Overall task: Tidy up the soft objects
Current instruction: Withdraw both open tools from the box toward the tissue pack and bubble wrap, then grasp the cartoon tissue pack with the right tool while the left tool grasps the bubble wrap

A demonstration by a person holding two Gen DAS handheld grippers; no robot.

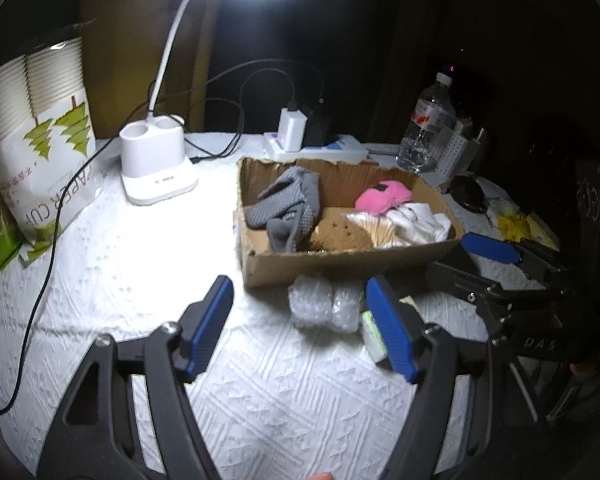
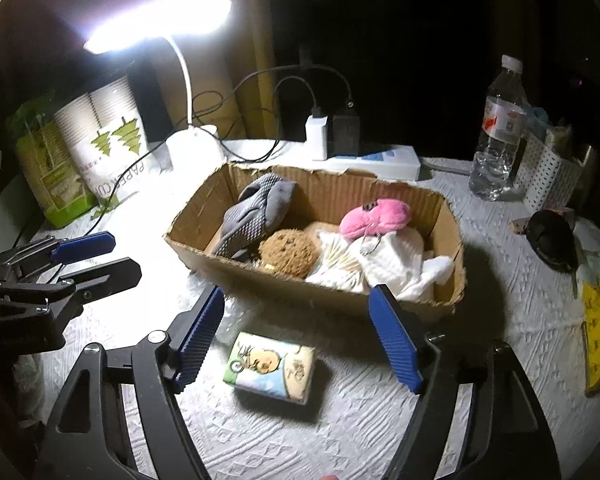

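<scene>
The left gripper [image 1: 300, 328] hung open over the white tablecloth [image 1: 120, 264], nothing between its blue pads. Bubble wrap [image 1: 324, 306] lay just beyond, near a cardboard box [image 1: 340, 258] holding grey, pink and white soft things.

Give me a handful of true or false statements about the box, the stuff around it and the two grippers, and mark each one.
1. The pink plush toy lies inside the cardboard box. True.
2. The tissue pack is in the box. False: it lies on the tablecloth in front of the box.
3. The right gripper is clamped on the tissue pack. False: its jaws are open and empty.
4. The left gripper holds nothing. True.
5. The water bottle lies on its side. False: it stands upright.
</scene>
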